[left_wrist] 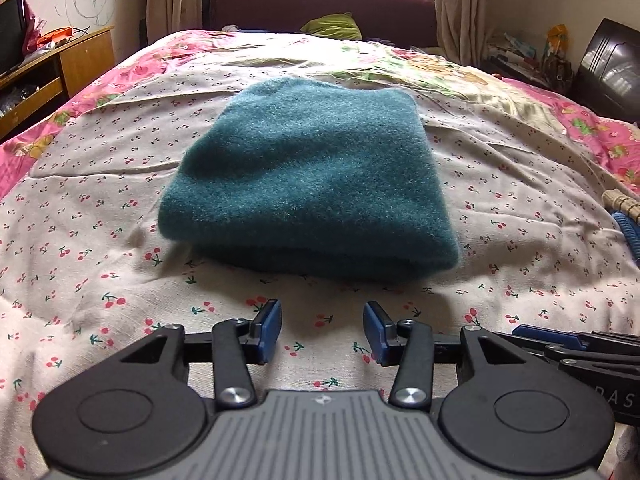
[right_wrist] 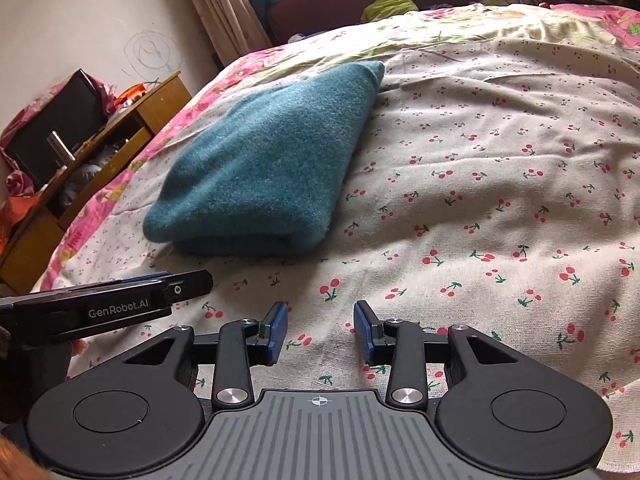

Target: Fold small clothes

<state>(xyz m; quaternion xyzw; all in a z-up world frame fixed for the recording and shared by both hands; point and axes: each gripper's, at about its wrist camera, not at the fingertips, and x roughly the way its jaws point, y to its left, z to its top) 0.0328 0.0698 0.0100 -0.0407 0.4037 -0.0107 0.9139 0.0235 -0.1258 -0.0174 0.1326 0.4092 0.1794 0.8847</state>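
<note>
As the teal garment (left_wrist: 308,176) lies folded on the bed (left_wrist: 100,240), left gripper (left_wrist: 322,330) and right gripper (right_wrist: 320,332) hover near it, fingers spread, empty; folding looks finished, next likely tidying or setting aside.

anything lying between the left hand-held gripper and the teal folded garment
Nothing but bare cherry-print bedsheet. In the left wrist view, the left hand-held gripper is open, short of the teal folded garment.

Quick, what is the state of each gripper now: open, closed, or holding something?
Left gripper: open, holding nothing, short of the folded teal garment.
Right gripper: open, holding nothing, over the cherry-print sheet.
</note>
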